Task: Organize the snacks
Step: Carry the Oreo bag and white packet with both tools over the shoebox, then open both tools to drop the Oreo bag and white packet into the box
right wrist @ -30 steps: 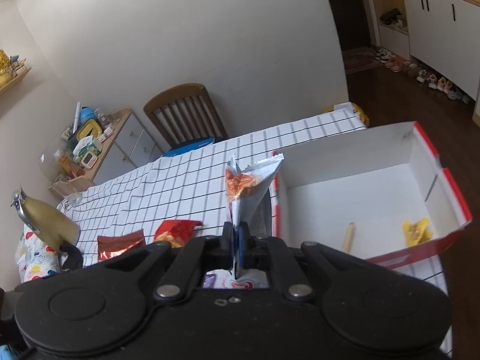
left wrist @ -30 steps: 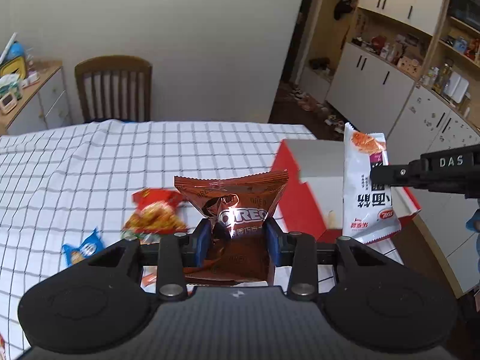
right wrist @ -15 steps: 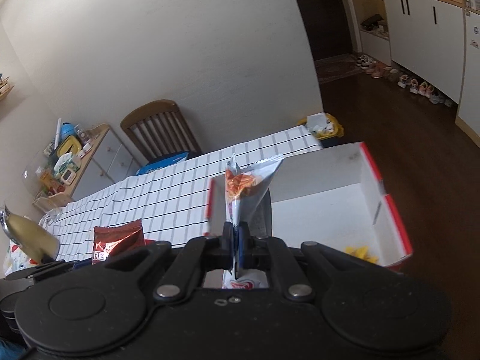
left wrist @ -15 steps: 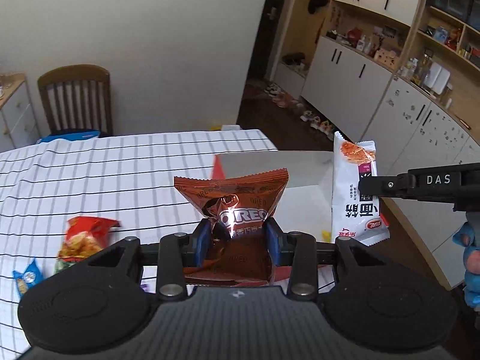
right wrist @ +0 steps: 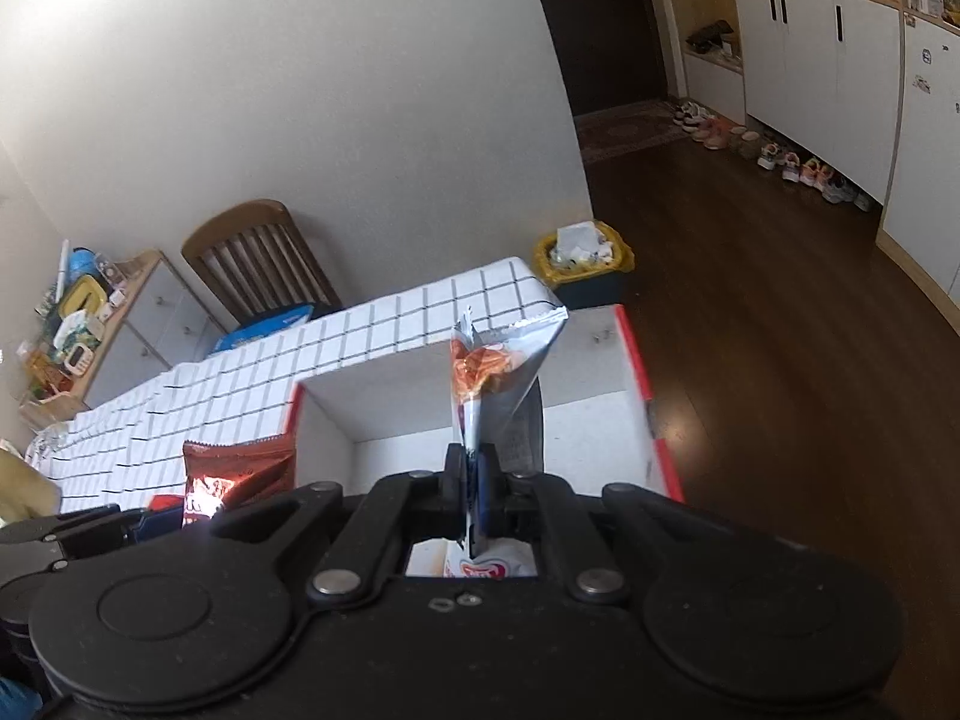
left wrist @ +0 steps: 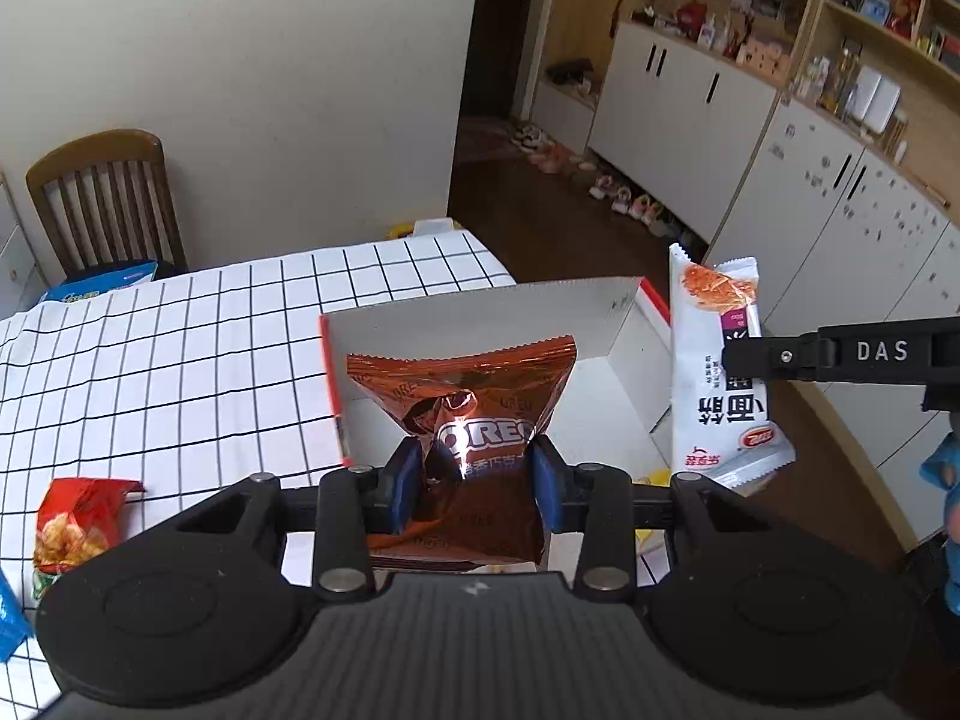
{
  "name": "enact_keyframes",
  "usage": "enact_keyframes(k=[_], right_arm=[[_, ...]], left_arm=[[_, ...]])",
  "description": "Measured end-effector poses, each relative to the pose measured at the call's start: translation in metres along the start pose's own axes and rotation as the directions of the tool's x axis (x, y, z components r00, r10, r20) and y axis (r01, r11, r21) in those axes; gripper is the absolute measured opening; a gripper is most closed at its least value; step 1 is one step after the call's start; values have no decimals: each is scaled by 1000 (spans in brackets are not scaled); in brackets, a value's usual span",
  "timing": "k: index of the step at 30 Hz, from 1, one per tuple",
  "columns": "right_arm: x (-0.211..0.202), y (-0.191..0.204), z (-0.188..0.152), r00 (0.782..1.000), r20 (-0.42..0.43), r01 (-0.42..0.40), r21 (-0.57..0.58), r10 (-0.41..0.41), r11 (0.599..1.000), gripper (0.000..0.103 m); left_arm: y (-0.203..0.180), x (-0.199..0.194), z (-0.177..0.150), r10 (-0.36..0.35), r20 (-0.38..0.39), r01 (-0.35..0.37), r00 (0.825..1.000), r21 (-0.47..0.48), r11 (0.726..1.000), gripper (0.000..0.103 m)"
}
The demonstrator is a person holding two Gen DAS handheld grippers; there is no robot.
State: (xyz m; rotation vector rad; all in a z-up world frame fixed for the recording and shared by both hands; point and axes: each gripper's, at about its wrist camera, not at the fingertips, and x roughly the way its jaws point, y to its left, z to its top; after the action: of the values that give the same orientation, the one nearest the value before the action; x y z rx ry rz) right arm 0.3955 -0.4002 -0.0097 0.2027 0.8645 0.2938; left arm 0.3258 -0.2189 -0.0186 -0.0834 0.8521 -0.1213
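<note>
Blue-padded fingers [left wrist: 401, 483] of the left gripper [left wrist: 474, 480] pinched the Oreo bag [left wrist: 462, 420] above the box [left wrist: 480, 312]; the right gripper [right wrist: 474, 480] clamped the white packet [right wrist: 498, 372] edge-on. Slick foil might've slipped, or the bags collided dropping in.

The right gripper [right wrist: 474, 498] pinches a white packet [right wrist: 498, 372] upright above the open box [right wrist: 636, 360]. An Oreo bag [right wrist: 234, 474] hangs left, beside the box.
</note>
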Motion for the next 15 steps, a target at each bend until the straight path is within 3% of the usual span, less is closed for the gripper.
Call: enact_keyframes(k=[15], right_arm=[[50,-27,-4,992,-124,14,-15,-15,1000,2]], left_arm=[[-18,72,12,44,-142,-44,989,8,999,38]])
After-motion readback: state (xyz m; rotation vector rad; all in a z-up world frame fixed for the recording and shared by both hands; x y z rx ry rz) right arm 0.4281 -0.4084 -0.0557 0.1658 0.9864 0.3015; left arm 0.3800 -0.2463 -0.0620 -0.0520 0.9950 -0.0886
